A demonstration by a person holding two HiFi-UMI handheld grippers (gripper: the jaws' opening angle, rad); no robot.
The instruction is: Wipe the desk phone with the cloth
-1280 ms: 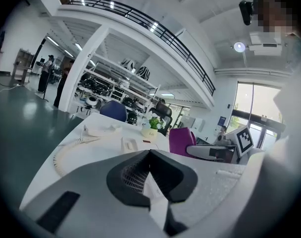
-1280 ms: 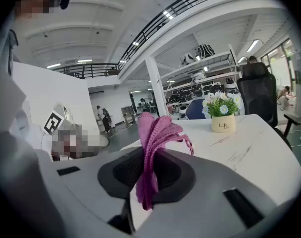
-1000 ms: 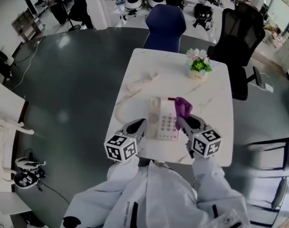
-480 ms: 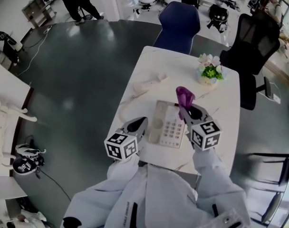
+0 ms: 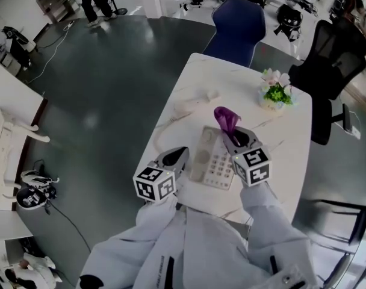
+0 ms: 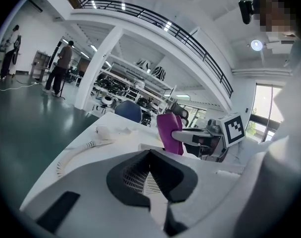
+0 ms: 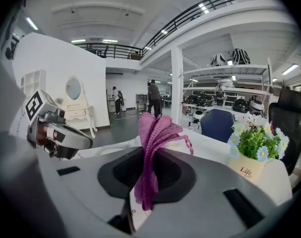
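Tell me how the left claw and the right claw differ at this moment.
The right claw is shut on the purple cloth, while the left claw is shut on nothing. In the head view the right claw lies over the right side of the desk phone; the left claw is beside the phone's left edge. Both carry a marker cube and point forward over the white table.

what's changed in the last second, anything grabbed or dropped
Very little. The right gripper, fingers shut on the purple cloth, seems to have edged slightly forward along the right side of the desk phone; the head view itself also shifted. Nothing was taken hold of or let go. The left gripper stayed shut and empty at the phone's near left, and the handset stayed off the base on the table.
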